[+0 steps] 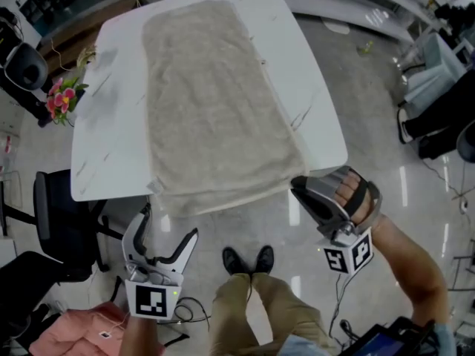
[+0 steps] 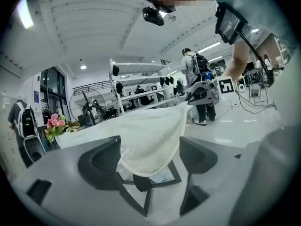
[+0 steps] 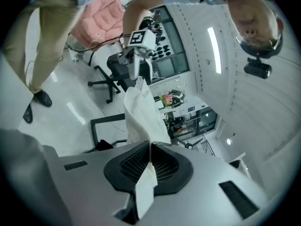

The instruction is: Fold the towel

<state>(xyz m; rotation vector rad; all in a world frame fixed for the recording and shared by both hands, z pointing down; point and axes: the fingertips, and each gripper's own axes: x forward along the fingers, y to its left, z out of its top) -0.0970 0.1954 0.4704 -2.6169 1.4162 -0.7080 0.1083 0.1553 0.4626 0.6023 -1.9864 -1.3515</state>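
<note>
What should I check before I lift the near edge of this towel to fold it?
1. Right gripper shut on the near right corner of the towel: ok.
2. Left gripper clamped on the near left corner: not ok, the corner lies between open jaws.
3. The towel lies flat on the table: ok.
4. Flowers clear of the towel: ok.

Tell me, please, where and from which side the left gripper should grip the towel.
Probably the towel's near left corner, approached from the person's side: it overhangs the table edge, so jaws can close on both faces. It sits between the left gripper's open jaws, mirroring the right gripper, shut on the near right corner.
</note>
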